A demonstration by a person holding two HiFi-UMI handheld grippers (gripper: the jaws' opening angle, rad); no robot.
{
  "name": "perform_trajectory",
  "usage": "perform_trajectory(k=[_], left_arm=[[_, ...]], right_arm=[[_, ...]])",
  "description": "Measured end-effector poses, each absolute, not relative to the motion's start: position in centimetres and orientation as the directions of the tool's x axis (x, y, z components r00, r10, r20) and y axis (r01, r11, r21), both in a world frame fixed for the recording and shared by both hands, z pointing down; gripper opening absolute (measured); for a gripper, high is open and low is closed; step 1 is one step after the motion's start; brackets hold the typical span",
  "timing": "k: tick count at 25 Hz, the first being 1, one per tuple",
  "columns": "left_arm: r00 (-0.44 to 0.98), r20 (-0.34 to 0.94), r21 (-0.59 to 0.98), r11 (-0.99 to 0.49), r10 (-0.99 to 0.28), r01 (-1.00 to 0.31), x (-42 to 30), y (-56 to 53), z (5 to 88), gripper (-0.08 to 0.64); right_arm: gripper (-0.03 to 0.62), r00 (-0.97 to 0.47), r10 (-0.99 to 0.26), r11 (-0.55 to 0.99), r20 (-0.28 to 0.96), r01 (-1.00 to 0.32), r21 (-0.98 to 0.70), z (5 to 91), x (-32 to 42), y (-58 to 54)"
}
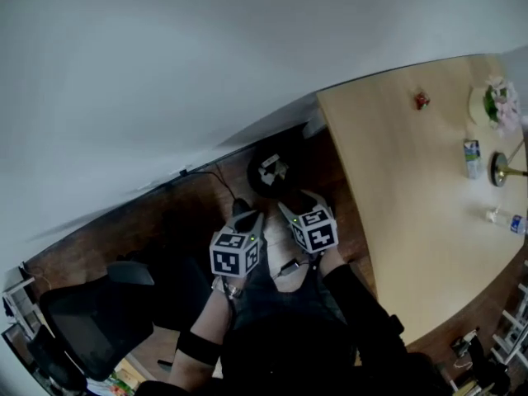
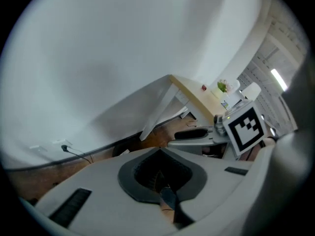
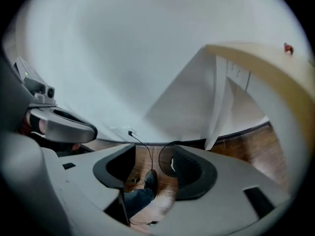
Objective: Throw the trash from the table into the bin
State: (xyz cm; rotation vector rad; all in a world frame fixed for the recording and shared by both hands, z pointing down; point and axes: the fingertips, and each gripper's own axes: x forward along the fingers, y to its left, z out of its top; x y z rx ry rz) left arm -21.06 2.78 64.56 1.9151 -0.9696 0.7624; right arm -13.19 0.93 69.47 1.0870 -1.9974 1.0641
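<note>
In the head view a black round bin (image 1: 271, 172) stands on the wooden floor by the table's near end, with white trash in it. My left gripper (image 1: 248, 218) and right gripper (image 1: 292, 211) hang side by side just short of the bin, both pointing down at the floor. The left gripper (image 2: 160, 152) has its pads meeting at the tips with nothing between them. The right gripper (image 3: 152, 168) stands open and empty; through its gap I see the bin (image 3: 166, 160), a shoe and the floor. On the light wooden table (image 1: 396, 188) lie a small red scrap (image 1: 421, 100), a carton (image 1: 471, 157) and a plastic bottle (image 1: 511, 221).
A potted plant (image 1: 500, 101) and a lamp base (image 1: 499, 169) stand at the table's far side. A black office chair (image 1: 91, 320) is at the lower left. A cable (image 1: 210, 174) runs along the floor to the white wall.
</note>
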Motion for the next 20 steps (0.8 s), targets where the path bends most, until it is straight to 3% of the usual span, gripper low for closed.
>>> perform_trajectory(k=[8,20], left_arm=[[0.553,0.777,0.38,-0.476,-0.3,-0.793,-14.6,3.2,57.4,0.005],[0.612,0.752,0.348,-0.64,-0.246,-0.685,-5.7,4.5,51.4,0.006]], right_arm=[[0.25,-0.468,-0.447,0.327,0.763,-0.879,-0.347,58.9,-7.5,3.0],[0.25,-0.408,-0.539,0.201,0.737,-0.912,-0.358,53.4,0.3,6.5]])
